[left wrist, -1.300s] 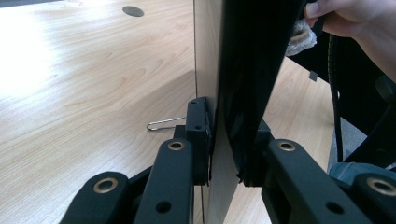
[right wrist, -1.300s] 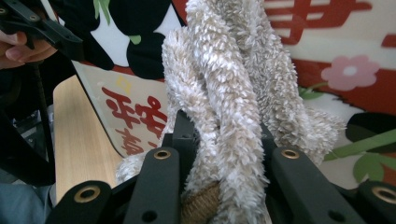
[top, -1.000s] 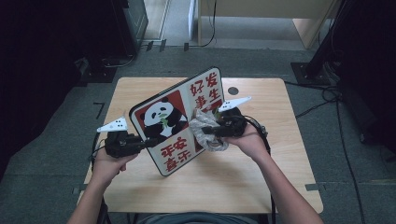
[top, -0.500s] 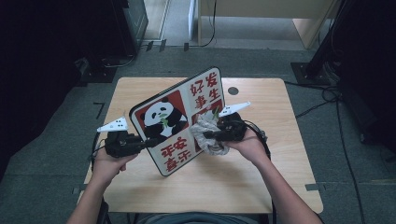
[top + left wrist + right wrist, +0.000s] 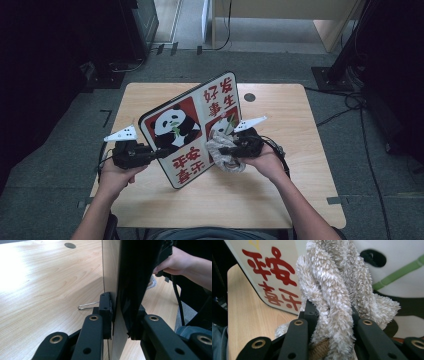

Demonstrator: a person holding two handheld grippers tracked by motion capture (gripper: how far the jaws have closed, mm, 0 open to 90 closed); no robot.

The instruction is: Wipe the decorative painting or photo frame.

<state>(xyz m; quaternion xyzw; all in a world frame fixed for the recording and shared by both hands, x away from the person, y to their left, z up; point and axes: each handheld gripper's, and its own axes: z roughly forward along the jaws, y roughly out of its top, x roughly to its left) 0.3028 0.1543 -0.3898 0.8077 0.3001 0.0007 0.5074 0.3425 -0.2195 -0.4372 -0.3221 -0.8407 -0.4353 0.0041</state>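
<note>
Left gripper (image 5: 150,154) clamps the panda board (image 5: 192,130) edge, holding it upright. Right gripper (image 5: 225,150), clenched on fluffy cloth (image 5: 222,157), presses against board's printed face

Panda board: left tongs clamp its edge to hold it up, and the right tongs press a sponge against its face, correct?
Not a sponge. The right gripper view shows the right tongs shut on a fluffy cloth against the panda board. The left tongs do clamp its edge.
</note>
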